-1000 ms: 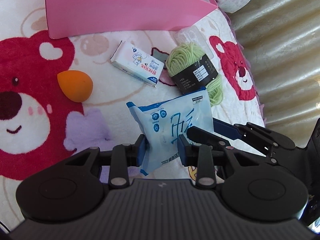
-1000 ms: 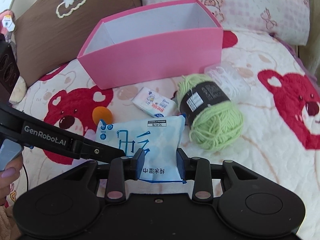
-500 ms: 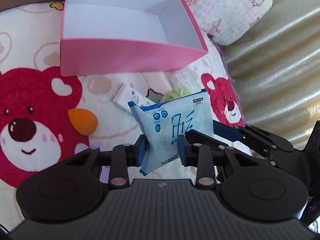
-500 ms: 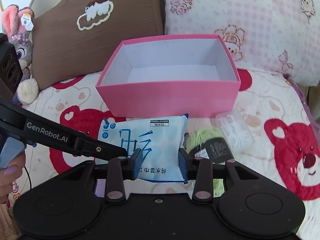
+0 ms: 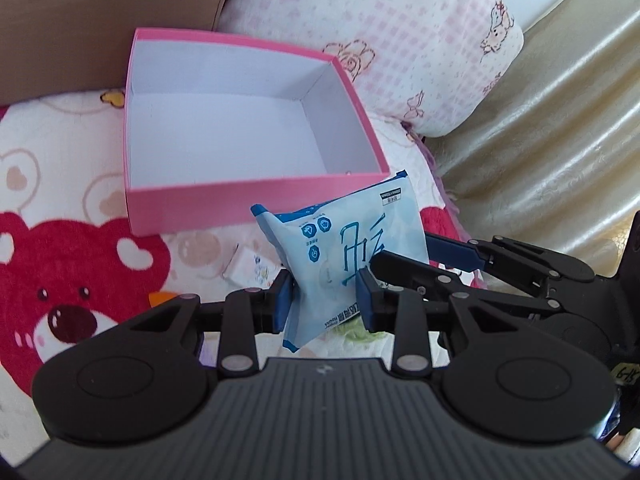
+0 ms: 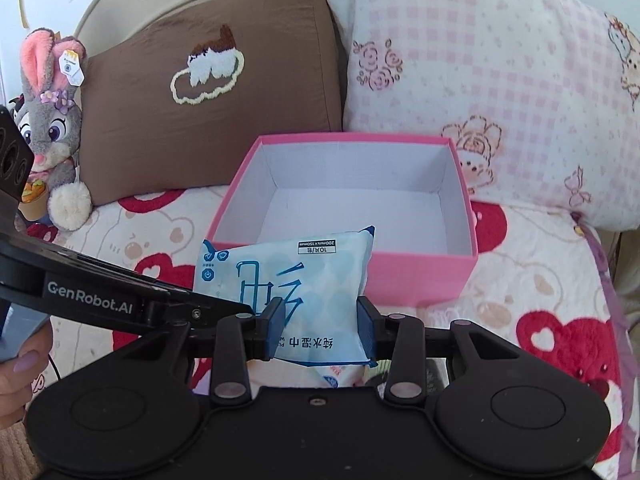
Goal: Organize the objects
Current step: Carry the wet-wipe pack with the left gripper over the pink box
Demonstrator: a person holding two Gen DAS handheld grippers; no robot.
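Observation:
A light blue wet-wipe pack hangs in the air in front of the pink box, held from both sides. My left gripper is shut on its lower left part. In the left wrist view my right gripper reaches in from the right and clamps the pack's right edge. In the right wrist view the pack sits between the pads of the right gripper, which is shut on it. The box stands open and empty just beyond the pack.
Under the pack lie a small white tissue packet, an orange sponge and green yarn, mostly hidden. A brown pillow, a pink checked pillow and a plush rabbit stand behind the box. A hand shows at left.
Both grippers have lifted the wipe pack off the blanket and tilted up toward the box. The box's inside has come into view; the items below have slid under the grippers.

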